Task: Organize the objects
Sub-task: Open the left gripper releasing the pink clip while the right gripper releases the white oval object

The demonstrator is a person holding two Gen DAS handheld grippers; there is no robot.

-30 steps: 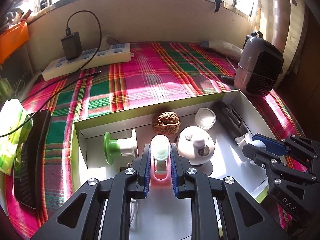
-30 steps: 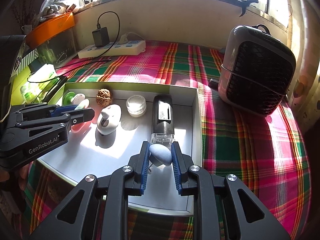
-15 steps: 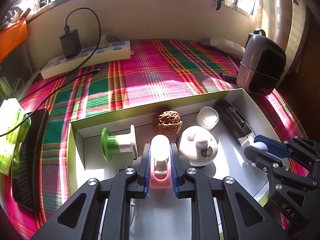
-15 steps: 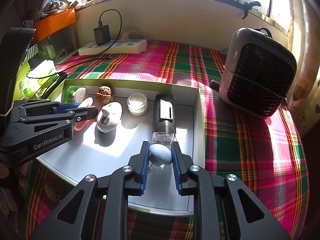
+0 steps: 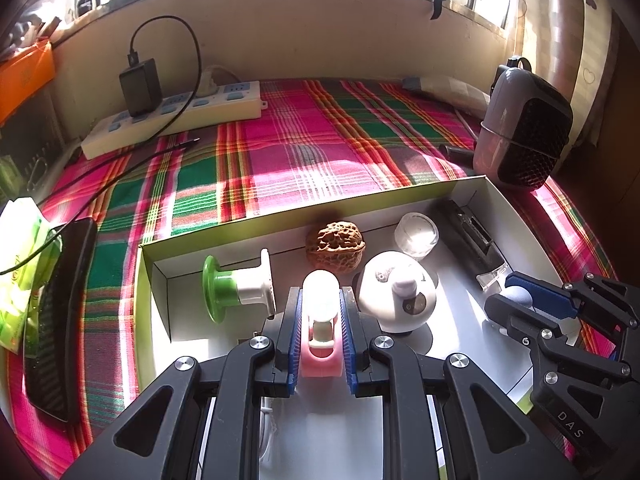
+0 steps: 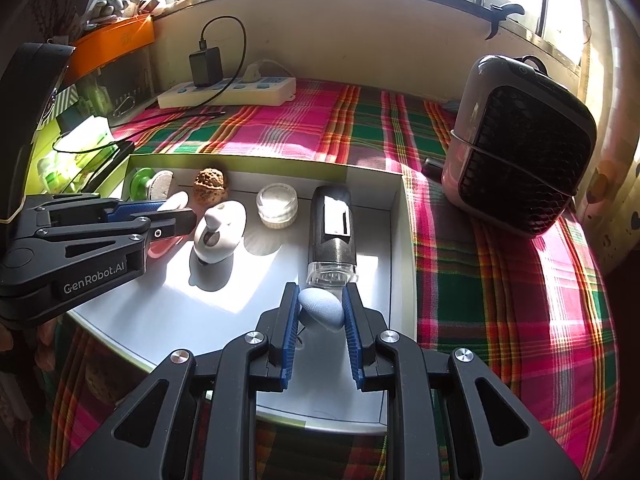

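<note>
Nothing is shifting much since the earlier frames: you are keeping both grippers where they were, each with its own object.

From the left wrist, your left gripper (image 5: 320, 312) is pinching a pink holder (image 5: 321, 356) with a white bulb-shaped top between its blue pads, over the floor of the white box (image 5: 280, 222). Just beyond the fingertips a walnut (image 5: 335, 249) is lying near the far wall. A green-and-white piece (image 5: 236, 294) is lying on its side to the left, a white round thing (image 5: 396, 294) is sitting just to the right, and a clear jar (image 5: 416, 235) is standing behind it. Your right gripper (image 5: 516, 300) is showing at the right edge.

From the right wrist, your right gripper (image 6: 320, 304) is pinching a grey-blue pebble (image 6: 322, 307) between its pads, low over the box floor, just in front of the clear end of a black device (image 6: 332, 228) that is lying along the right wall. The left gripper (image 6: 172, 216) is reaching in from the left side. A heater (image 6: 520, 160) is standing on the plaid cloth (image 6: 480, 280) outside the box, and a power strip (image 6: 228, 94) is lying by the wall.
</note>
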